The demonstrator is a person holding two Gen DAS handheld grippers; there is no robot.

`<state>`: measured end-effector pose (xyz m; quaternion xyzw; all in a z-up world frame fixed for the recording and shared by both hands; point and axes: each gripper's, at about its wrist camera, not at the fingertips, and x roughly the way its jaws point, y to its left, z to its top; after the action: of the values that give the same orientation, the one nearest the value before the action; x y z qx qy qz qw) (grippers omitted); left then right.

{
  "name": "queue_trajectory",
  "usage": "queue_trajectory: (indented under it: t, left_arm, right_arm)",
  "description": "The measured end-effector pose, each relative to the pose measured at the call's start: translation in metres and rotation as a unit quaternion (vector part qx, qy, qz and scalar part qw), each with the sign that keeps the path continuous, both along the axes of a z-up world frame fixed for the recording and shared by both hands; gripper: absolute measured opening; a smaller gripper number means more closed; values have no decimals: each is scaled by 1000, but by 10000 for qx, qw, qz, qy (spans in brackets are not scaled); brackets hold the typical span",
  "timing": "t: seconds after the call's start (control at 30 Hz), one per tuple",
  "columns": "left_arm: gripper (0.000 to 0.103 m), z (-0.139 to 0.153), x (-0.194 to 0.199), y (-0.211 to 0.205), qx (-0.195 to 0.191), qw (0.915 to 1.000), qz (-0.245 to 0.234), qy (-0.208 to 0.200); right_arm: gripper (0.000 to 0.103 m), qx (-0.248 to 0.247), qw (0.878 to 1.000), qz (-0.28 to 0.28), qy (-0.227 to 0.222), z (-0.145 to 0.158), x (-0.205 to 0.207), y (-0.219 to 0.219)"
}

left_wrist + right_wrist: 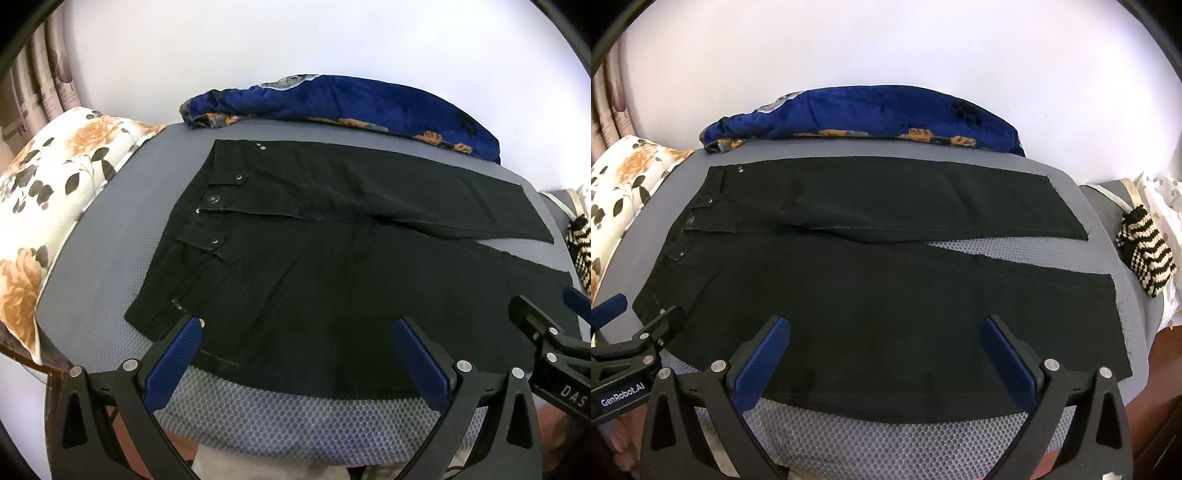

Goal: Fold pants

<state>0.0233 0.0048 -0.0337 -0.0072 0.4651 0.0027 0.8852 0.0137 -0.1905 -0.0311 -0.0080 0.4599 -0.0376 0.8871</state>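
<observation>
No fold has been made: the black pants (871, 280) lie flat and full length on the grey mesh surface (886, 428), on the near side of the blue floral blanket (871, 118); every fold remains to be done. The waistband with its metal snaps lies at the blanket's left end, and the two legs spread apart toward its right end. The left tongs (297, 332) and right tongs (886, 330) hover over the near edge, spread wide, gripping nothing.
</observation>
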Motion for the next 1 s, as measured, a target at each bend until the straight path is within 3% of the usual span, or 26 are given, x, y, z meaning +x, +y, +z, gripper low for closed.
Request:
queue_trajectory:
  t: [0.8, 0.9, 1.0]
  left_arm:
    - [103, -7, 21, 8, -3, 10000, 67, -5]
    - [103, -7, 28, 11, -91, 9999, 65, 1]
    - [103, -6, 39, 18, -271, 9996, 66, -9]
  right_arm:
    - [102, 1, 9999, 43, 99, -8, 21, 1]
    - [102, 80, 9999, 58, 79, -8, 26, -1]
    - [102, 466, 9988, 130, 111, -9, 34, -9]
